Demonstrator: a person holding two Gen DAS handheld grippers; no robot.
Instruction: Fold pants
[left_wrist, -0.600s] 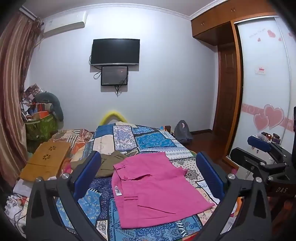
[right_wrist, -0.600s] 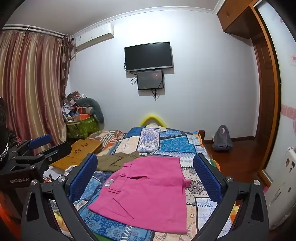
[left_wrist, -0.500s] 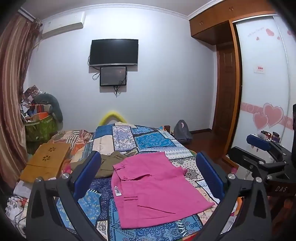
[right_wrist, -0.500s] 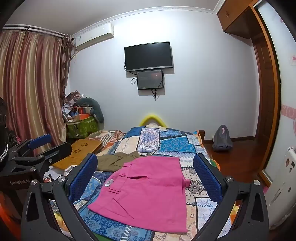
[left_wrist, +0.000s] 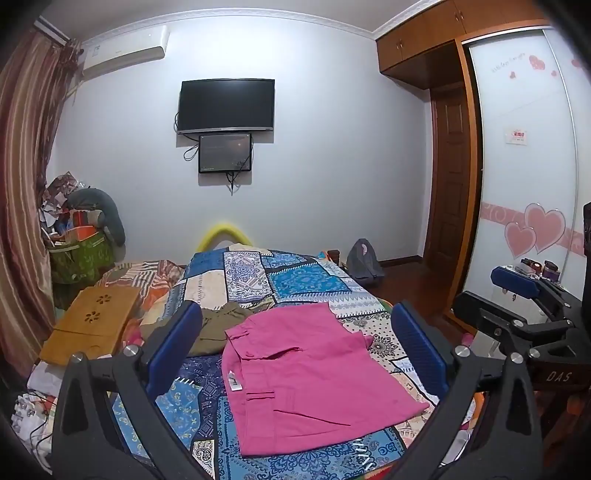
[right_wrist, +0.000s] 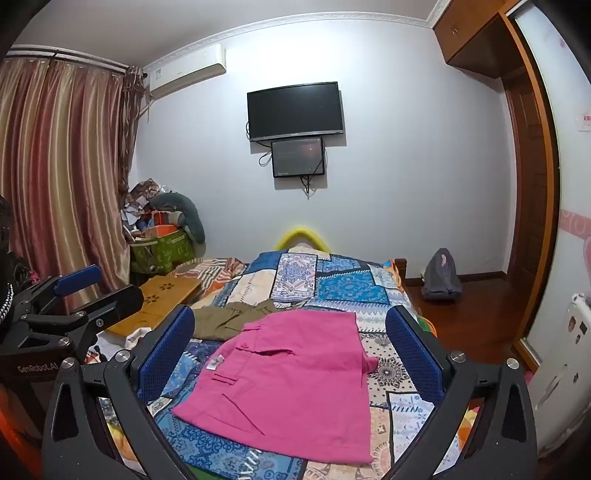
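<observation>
Pink pants (left_wrist: 310, 376) lie folded flat on the patchwork bedspread (left_wrist: 306, 284); they also show in the right wrist view (right_wrist: 291, 380). Olive-brown pants (left_wrist: 218, 325) lie crumpled behind them to the left, also seen in the right wrist view (right_wrist: 229, 319). My left gripper (left_wrist: 295, 347) is open and empty, held above the near end of the bed. My right gripper (right_wrist: 291, 350) is open and empty, beside it to the right. Each gripper shows at the edge of the other's view.
A wooden lap tray (left_wrist: 92, 321) lies on the bed's left side. A green box of clutter (left_wrist: 81, 254) stands by the curtain. A grey backpack (left_wrist: 362, 258) sits on the floor by the far wall. A wardrobe with sliding doors (left_wrist: 524, 184) stands at right.
Both grippers have barely shifted; the left view drifted slightly. The pants lie as before.
</observation>
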